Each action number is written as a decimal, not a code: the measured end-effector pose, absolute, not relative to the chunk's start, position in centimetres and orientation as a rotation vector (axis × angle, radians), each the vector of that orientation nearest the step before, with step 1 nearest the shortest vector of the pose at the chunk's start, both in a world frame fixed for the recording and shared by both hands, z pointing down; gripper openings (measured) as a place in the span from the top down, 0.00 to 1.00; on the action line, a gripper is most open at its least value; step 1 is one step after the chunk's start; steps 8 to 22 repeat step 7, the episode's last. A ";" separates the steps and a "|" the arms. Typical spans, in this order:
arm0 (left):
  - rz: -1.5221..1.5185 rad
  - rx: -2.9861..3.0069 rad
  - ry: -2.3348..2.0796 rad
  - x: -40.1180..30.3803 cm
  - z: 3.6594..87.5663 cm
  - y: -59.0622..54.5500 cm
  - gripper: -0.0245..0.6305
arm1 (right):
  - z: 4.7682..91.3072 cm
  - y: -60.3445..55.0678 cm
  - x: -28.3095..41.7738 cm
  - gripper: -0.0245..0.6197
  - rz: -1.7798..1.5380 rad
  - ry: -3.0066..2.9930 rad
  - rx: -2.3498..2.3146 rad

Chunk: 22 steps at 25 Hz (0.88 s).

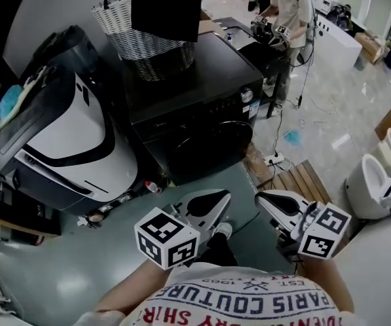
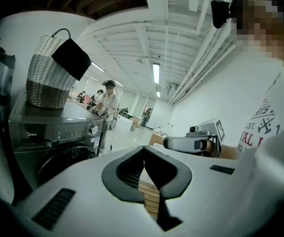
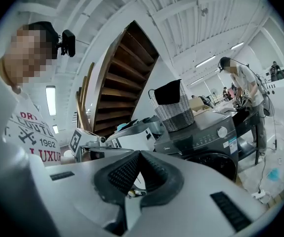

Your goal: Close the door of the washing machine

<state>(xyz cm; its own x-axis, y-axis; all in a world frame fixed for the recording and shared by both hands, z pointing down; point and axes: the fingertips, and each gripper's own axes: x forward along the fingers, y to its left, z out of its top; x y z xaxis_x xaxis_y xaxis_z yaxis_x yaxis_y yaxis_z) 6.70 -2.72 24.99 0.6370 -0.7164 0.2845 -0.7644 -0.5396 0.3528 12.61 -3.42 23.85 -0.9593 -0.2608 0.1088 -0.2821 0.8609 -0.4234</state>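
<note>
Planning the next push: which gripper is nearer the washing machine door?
Left, it seems. The left gripper hangs in front of the washing machine door, not touching; the right gripper is farther off to its side.

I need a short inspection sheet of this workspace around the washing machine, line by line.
Surface: grey floor, wooden slats at right.
Job's things: washing machine, door looks closed.
Clutter: wicker basket with dark cloth on the machine.
Grippers: left gripper and right gripper shut, empty, apart from the machine.
Cables: power strip and cable on the floor.
Surroundings: white appliance beside; another person behind; toilet.
</note>
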 end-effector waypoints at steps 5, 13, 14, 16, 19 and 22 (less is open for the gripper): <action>0.128 2.412 -1.159 6.8 25.0 -2.1 0.93 | 24.1 -2.6 12.9 0.93 0.697 -2.981 0.444; 0.127 2.414 -1.155 6.9 25.1 -1.7 0.93 | 24.3 -2.2 13.1 0.93 0.706 -2.979 0.452; 0.127 2.414 -1.155 6.9 25.1 -1.7 0.93 | 24.3 -2.2 13.1 0.93 0.706 -2.979 0.452; 0.127 2.414 -1.155 6.9 25.1 -1.7 0.93 | 24.3 -2.2 13.1 0.93 0.706 -2.979 0.452; 0.127 2.414 -1.155 6.9 25.1 -1.7 0.93 | 24.3 -2.2 13.1 0.93 0.706 -2.979 0.452; 0.127 2.414 -1.155 6.9 25.1 -1.7 0.93 | 24.3 -2.2 13.1 0.93 0.706 -2.979 0.452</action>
